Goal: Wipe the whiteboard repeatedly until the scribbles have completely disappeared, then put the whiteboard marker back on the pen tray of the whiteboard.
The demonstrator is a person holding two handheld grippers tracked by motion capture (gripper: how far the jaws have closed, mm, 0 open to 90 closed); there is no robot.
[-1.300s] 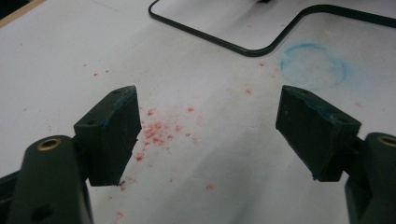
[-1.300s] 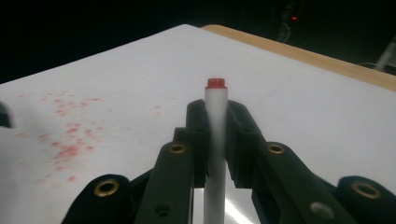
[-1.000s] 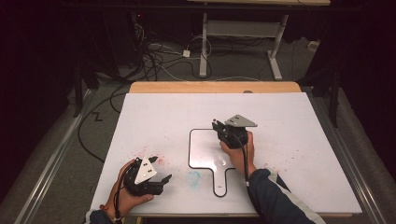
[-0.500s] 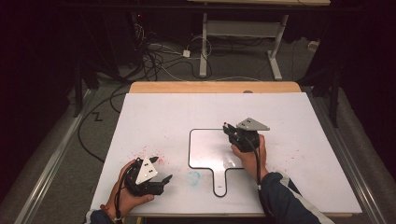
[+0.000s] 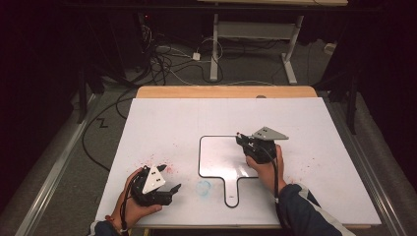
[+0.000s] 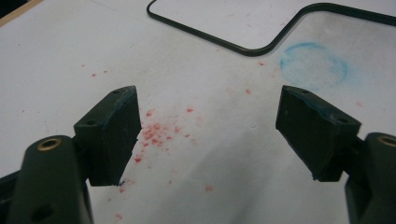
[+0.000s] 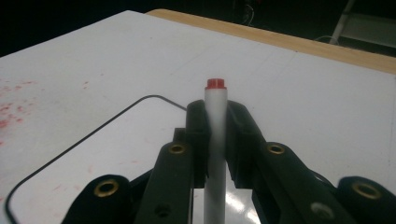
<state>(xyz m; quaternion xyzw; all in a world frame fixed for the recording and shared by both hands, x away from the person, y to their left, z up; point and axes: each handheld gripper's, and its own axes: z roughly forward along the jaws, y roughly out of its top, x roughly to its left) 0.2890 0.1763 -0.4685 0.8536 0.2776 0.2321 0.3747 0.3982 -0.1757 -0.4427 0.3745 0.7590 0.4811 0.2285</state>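
A small whiteboard paddle with a black rim and a short handle lies flat near the table's middle; its rim and its rim show in both gripper views. My right gripper hovers over the board's right part, shut on a white marker with a red end cap, which points away between the jaws. My left gripper rests near the front left edge, held in a hand, its jaws wide apart with nothing between the pads.
Red specks and a faint blue ring stain the white table cover. A wooden table edge runs along the far side. Cables and a desk frame lie on the dark floor beyond.
My right gripper, with the marker in it, has slid to the right across the whiteboard. The left gripper has stayed where it was.
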